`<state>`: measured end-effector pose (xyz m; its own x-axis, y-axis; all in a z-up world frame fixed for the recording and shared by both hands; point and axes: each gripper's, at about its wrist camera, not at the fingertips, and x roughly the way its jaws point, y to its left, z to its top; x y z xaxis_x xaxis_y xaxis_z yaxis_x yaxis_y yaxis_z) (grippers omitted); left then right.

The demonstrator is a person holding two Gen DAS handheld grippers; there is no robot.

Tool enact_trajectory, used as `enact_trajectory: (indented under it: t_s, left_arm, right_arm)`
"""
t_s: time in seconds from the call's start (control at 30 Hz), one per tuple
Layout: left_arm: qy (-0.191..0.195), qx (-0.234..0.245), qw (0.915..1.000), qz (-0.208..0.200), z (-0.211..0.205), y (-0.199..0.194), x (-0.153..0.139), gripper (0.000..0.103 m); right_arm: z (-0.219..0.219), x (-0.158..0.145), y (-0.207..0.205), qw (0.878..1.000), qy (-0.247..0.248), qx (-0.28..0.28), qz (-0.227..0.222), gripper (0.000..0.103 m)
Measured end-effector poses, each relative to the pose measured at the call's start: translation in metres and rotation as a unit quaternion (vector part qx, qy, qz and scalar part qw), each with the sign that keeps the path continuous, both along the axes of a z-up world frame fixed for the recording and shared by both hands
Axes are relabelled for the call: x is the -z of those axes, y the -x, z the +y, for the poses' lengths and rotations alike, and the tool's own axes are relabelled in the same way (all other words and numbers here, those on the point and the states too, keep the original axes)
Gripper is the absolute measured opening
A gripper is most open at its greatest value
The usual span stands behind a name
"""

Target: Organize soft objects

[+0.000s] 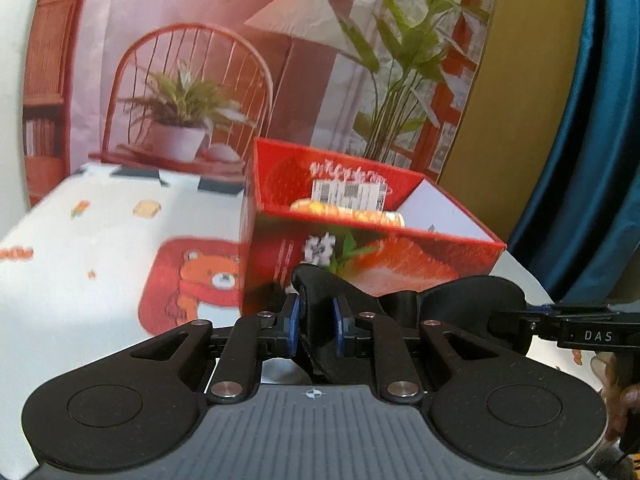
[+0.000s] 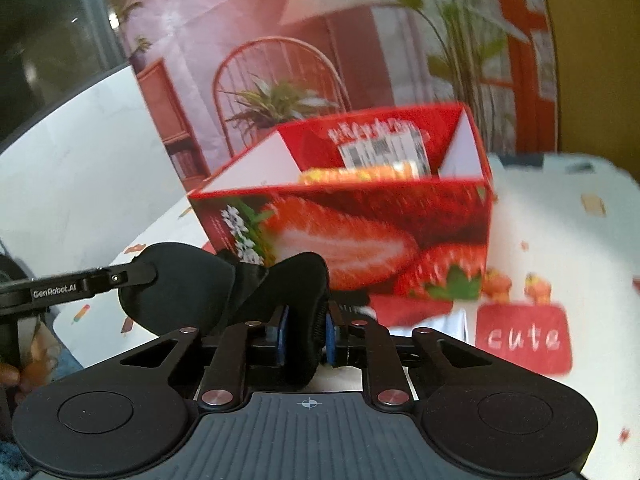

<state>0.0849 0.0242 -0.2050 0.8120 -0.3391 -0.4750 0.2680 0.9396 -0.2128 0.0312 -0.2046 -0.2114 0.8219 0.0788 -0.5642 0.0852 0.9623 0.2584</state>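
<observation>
1. Black soft eye mask [image 1: 400, 300] hangs between the two hand-held grippers, at the lower middle of both frames, in front of the red box.
2. Left gripper [image 1: 316, 330] is nearly closed; its blue pads [image 1: 294, 330] press on one end of the mask, which is folded between them.
3. Right gripper [image 2: 306, 336] is also nearly closed, and its blue pads [image 2: 283, 338] pinch the other padded end of the mask [image 2: 280, 292].
4. In the left wrist view, the right gripper comes in from the right edge and holds the far lobe of the mask; in the right wrist view, the left gripper arrives from the left edge in the same way.
5. Red box [image 1: 380, 256] with strawberry pictures stands open on the table, just behind the mask. In the right wrist view it fills the center [image 2: 360, 232].
6. Inside the box lies an orange and yellow object [image 1: 348, 212], partly hidden by the front wall, and a white barcode label [image 1: 350, 194] sits on the inner back wall.
7. Tablecloth [image 1: 100, 240] is white with small cartoon prints, a bear on a red patch at the lower left, and a red patch with the word "cute" [image 2: 524, 338] at the lower right of the right wrist view.
8. Printed backdrop [image 1: 200, 60] with a chair, a lamp and plants covers the upper part of both frames.
</observation>
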Motion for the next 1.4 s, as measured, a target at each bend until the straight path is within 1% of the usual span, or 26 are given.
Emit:
enact_trajectory:
  t_s: [0.2, 0.37, 0.47, 0.53, 0.6, 0.73, 0.8, 0.9, 0.97, 1.0, 1.1, 1.2, 1.27, 1.4]
  left_arm:
    - [-0.008, 0.002, 0.9983, -0.058, -0.006, -0.005, -0.038, 0.018]
    - [-0.019, 0.001, 0.9932, -0.115, -0.019, -0.021, -0.071, 0.018]
    - [-0.030, -0.003, 0.9890, -0.145, -0.031, -0.037, -0.085, 0.018]
    - [-0.037, -0.002, 0.9873, -0.155, -0.040, -0.053, -0.091, 0.018]
    - [-0.037, 0.001, 0.9870, -0.156, -0.045, -0.070, -0.094, 0.018]
    - [-0.054, -0.010, 0.9885, -0.141, -0.054, -0.108, -0.090, 0.018]
    - [-0.066, -0.014, 0.9898, -0.126, -0.059, -0.127, -0.084, 0.018]
    - [-0.084, -0.012, 0.9915, -0.098, -0.066, -0.150, -0.072, 0.018]
    - [-0.098, -0.007, 0.9921, -0.079, -0.071, -0.162, -0.064, 0.018]
    - [-0.107, 0.000, 0.9923, -0.062, -0.074, -0.169, -0.058, 0.018]
    - [-0.120, 0.020, 0.9923, -0.023, -0.079, -0.183, -0.043, 0.018]
    - [-0.130, 0.028, 0.9910, 0.015, -0.079, -0.194, -0.026, 0.018]
    - [-0.136, 0.026, 0.9900, 0.026, -0.078, -0.197, -0.018, 0.018]
    - [-0.141, 0.022, 0.9890, 0.038, -0.073, -0.204, -0.011, 0.018]
  right_arm:
    - [0.000, -0.039, -0.012, 0.998, 0.039, -0.017, -0.044, 0.014]
    - [-0.014, -0.074, -0.033, 0.995, 0.044, -0.018, -0.083, 0.013]
    - [-0.020, -0.092, -0.053, 0.992, 0.078, -0.015, -0.101, 0.013]
    - [-0.025, -0.099, -0.069, 0.989, 0.097, -0.011, -0.108, 0.013]
    - [-0.030, -0.104, -0.086, 0.988, 0.112, -0.006, -0.109, 0.013]
    - [-0.039, -0.102, -0.120, 0.983, 0.148, 0.002, -0.106, 0.013]
    - [-0.043, -0.095, -0.137, 0.981, 0.164, 0.007, -0.100, 0.013]
    - [-0.050, -0.080, -0.161, 0.982, 0.170, 0.008, -0.079, 0.013]
    - [-0.054, -0.067, -0.174, 0.984, 0.168, 0.004, -0.059, 0.013]
    - [-0.055, -0.061, -0.179, 0.985, 0.166, 0.003, -0.047, 0.013]
    - [-0.061, -0.043, -0.194, 0.988, 0.156, 0.000, -0.012, 0.013]
    - [-0.064, -0.028, -0.201, 0.989, 0.145, 0.000, 0.017, 0.013]
    - [-0.067, -0.020, -0.205, 0.991, 0.132, 0.002, 0.035, 0.013]
    - [-0.073, -0.010, -0.208, 0.991, 0.119, 0.013, 0.051, 0.013]
